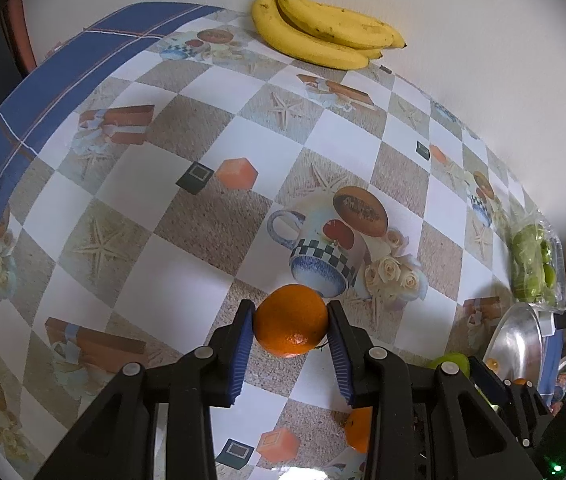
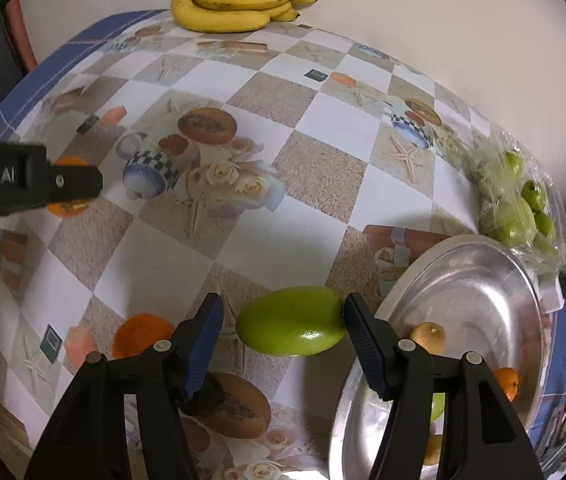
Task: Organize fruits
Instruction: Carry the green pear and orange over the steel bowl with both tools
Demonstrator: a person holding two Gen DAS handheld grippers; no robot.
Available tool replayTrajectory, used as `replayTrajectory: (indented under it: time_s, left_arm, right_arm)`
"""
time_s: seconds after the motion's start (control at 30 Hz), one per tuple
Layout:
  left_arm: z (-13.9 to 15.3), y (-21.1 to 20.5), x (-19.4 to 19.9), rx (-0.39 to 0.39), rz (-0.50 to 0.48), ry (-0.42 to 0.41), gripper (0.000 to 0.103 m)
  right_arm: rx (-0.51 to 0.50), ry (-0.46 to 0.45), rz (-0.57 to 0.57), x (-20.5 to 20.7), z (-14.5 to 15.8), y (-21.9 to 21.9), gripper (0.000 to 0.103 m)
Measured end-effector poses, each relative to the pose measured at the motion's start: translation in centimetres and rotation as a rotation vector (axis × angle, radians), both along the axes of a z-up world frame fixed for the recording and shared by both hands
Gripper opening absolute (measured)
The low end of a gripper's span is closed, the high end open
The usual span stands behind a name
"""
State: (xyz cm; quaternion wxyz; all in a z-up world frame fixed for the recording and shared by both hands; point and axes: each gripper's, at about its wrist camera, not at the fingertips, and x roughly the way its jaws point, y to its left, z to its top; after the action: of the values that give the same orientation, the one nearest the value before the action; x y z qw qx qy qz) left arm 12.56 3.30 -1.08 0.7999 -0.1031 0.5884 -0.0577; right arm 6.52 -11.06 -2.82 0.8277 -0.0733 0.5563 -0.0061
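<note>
My left gripper [image 1: 290,322] is shut on an orange [image 1: 290,320], held just above the patterned tablecloth; it also shows in the right wrist view [image 2: 67,188] at the far left. My right gripper [image 2: 281,324] is open around a green mango [image 2: 291,321]; the right finger touches it, the left finger stands apart. A second orange [image 2: 139,334] lies on the table left of that gripper and shows in the left wrist view [image 1: 359,428]. A silver tray [image 2: 483,280] at the right holds a brownish fruit [image 2: 429,336], a small orange [image 2: 507,382] and a green fruit.
A bunch of bananas [image 1: 319,28] lies at the far edge against the wall. A plastic bag of green fruits [image 2: 515,204] sits behind the tray. The table's blue-bordered edge [image 1: 43,84] runs along the left.
</note>
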Motion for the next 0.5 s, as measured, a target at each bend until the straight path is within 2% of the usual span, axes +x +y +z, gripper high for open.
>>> replayTrajectory:
  time_s: [0.1, 0.27, 0.37, 0.5]
  left_arm:
    - [0.1, 0.0, 0.0, 0.004, -0.002, 0.000, 0.039]
    - [0.1, 0.1, 0.0, 0.009, 0.004, 0.002, 0.039]
    - [0.1, 0.1, 0.0, 0.015, 0.009, 0.002, 0.039]
    - [-0.2, 0.2, 0.1, 0.014, 0.016, 0.012, 0.039]
  right_arm:
    - [-0.031, -0.002, 0.003, 0.0, -0.1, 0.1, 0.057]
    - [0.027, -0.013, -0.034, 0.0, 0.2, -0.6, 0.057]
    - [0.077, -0.028, -0.071, 0.1, 0.7, -1.3, 0.057]
    - [0.213, -0.058, -0.137, 0.0, 2.0, -2.9, 0.057]
